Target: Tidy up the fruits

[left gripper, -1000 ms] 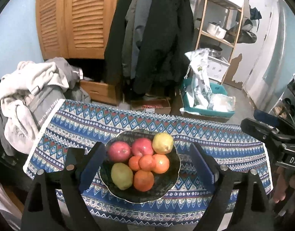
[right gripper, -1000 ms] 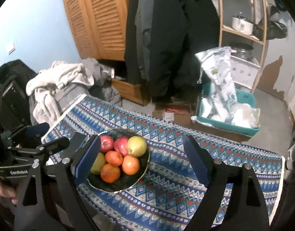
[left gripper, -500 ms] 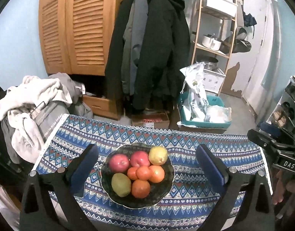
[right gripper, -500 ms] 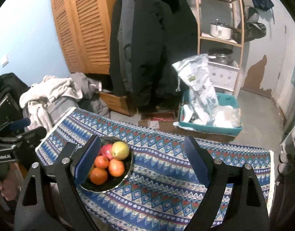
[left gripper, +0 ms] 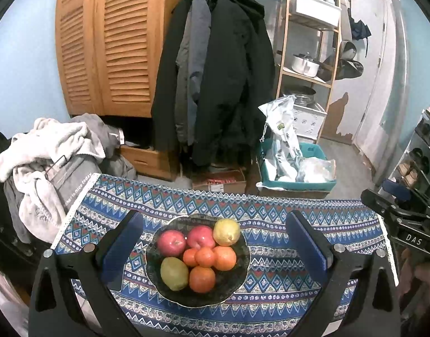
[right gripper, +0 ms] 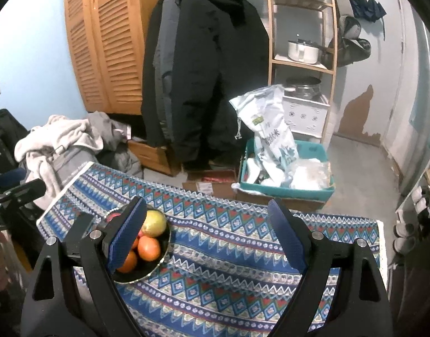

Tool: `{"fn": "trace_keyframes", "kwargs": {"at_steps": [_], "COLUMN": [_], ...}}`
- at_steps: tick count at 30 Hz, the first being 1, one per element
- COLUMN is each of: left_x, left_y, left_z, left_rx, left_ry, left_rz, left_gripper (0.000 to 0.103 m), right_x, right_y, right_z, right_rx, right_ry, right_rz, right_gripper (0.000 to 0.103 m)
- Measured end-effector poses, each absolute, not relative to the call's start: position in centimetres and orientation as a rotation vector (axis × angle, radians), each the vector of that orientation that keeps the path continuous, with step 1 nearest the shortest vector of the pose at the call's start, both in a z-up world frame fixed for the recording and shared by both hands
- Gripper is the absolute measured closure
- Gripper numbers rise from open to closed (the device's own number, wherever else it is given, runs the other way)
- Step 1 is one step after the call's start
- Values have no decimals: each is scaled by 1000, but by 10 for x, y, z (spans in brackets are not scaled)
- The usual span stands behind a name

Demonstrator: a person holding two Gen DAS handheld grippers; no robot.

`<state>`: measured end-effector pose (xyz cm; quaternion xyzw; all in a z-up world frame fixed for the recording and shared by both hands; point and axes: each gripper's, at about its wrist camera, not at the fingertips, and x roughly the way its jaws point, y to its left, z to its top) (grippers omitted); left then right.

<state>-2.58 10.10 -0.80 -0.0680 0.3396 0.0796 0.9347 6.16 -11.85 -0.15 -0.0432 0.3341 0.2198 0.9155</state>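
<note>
A dark bowl (left gripper: 237, 280) stands on the blue patterned tablecloth (left gripper: 273, 255). It holds two red apples (left gripper: 171, 243), a yellow fruit (left gripper: 226, 232), a green fruit (left gripper: 174, 273) and several oranges (left gripper: 202, 279). My left gripper (left gripper: 215, 220) hangs above the bowl's near side, open wide, its pads either side of the bowl and clear of it. My right gripper (right gripper: 206, 207) is open over bare cloth to the right of the bowl (right gripper: 160, 262). Its left finger (right gripper: 125, 236) hides part of the fruit. Each gripper shows at the other view's edge: right gripper (left gripper: 403, 219), left gripper (right gripper: 18, 191).
A heap of pale clothes (left gripper: 46, 151) lies beyond the table's left end. Dark coats (left gripper: 215, 70) hang behind, beside a louvred wooden wardrobe (left gripper: 102, 45). A teal bin with bags (left gripper: 296, 174), a cardboard box (left gripper: 217, 181) and a wooden shelf unit (left gripper: 307, 56) stand past the far edge.
Both cameras have drawn back and up, so the bowl looks smaller. The left jaws have spread wider. In the right wrist view the bowl has slid left, partly behind the left finger.
</note>
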Motion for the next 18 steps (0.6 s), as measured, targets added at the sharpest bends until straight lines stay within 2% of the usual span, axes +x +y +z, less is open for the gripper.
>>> {"fn": "trace_keyframes", "kwargs": {"at_steps": [18], "left_x": [-27], "left_y": [94], "left_z": [-4], "left_rx": [-121], "left_ry": [685], "left_rz": [158], "left_gripper": [1], "right_x": [61], "right_y": [-121], "right_z": [-1], "right_rx": [-89], "right_ry": [686], "right_rz": [451], "right_gripper": [16]}}
